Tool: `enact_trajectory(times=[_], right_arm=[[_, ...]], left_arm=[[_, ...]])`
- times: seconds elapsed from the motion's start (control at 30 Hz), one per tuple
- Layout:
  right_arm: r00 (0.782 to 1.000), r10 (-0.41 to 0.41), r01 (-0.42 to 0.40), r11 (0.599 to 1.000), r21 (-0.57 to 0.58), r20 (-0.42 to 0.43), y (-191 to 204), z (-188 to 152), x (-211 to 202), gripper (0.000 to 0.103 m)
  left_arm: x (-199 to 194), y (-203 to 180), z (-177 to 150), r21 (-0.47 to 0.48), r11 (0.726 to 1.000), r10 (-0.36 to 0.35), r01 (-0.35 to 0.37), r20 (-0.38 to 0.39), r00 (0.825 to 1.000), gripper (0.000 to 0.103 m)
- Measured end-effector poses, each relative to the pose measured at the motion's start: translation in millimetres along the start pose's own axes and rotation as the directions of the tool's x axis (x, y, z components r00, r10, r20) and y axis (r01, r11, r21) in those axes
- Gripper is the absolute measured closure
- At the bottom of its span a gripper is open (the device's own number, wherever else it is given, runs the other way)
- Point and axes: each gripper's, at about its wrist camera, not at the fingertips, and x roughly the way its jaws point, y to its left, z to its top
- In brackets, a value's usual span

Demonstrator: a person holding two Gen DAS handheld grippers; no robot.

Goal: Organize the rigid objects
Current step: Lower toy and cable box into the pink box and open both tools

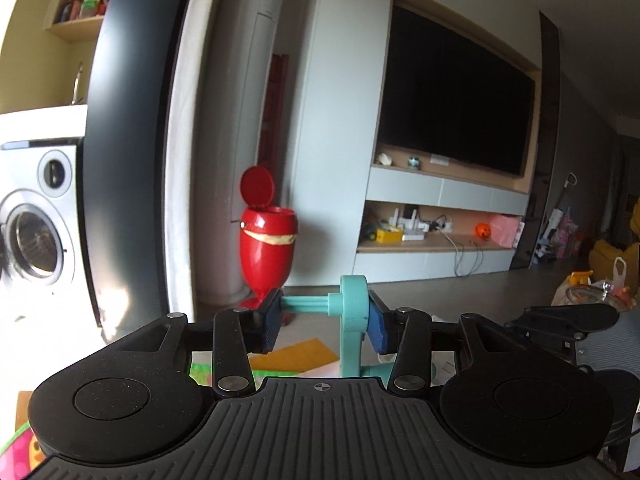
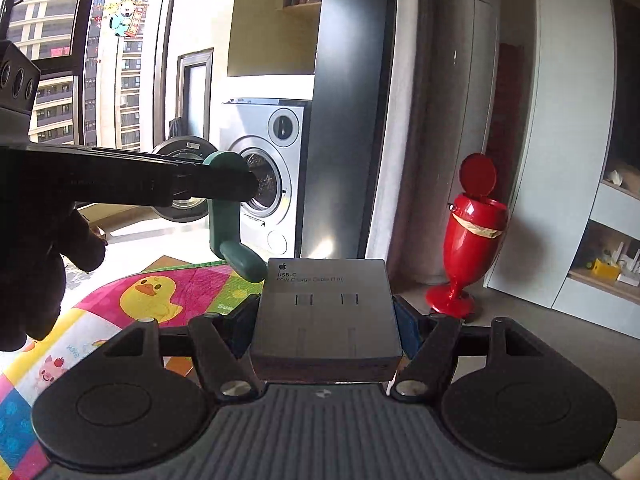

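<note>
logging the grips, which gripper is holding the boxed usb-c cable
The right gripper holds the USB-C cable box; the left gripper grips a teal plastic crank handle.

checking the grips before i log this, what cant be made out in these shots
- Left wrist view: the lower end of the teal crank in the left tongs is hidden behind the tool body.
- Right wrist view: the right tongs pads are covered by the grey cable box.
- Right wrist view: where the box will go; no bin or container shows.
</note>
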Motion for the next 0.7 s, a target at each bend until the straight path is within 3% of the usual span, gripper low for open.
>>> enact_trajectory(times=[0.07, 0.1, 0.17, 0.4, 0.53, 0.7], right_arm=[[0.998, 0.021, -0.019, 0.999, 0.026, -0.059, -4.5, -11.5, 19.4, 0.031], [0.996, 0.011, -0.007, 0.998, 0.054, -0.086, -7.0, -17.9, 26.7, 0.022], [0.993, 0.014, -0.007, 0.998, 0.067, -0.114, -10.3, -32.9, 34.6, 0.017], [0.986, -0.108, 0.087, 0.983, -0.159, -0.129, 19.2, -79.0, 29.6, 0.017], [0.989, -0.051, 0.022, 0.980, -0.199, -0.140, 41.2, -87.2, 15.9, 0.017], [0.979, 0.060, -0.081, 0.991, -0.104, -0.193, 53.7, -89.0, 2.3, 0.017]], left_arm=[[27.4, 13.1, -12.4, -0.080, 0.997, -0.017, 0.010, -0.082, 0.996, 0.053], [36.4, 18.5, -20.4, -0.097, 0.995, -0.022, 0.012, -0.101, 0.995, 0.052], [47.5, 30.4, -35.1, -0.103, 0.995, -0.004, -0.009, -0.126, 0.992, 0.054], [38.1, 92.3, -63.8, -0.201, 0.970, 0.098, -0.135, -0.185, 0.978, 0.054], [26.5, 117.1, -85.0, -0.218, 0.954, 0.148, -0.206, -0.256, 0.955, 0.054], [22.8, 122.1, -114.8, -0.229, 0.952, 0.115, -0.205, -0.353, 0.928, 0.056]])
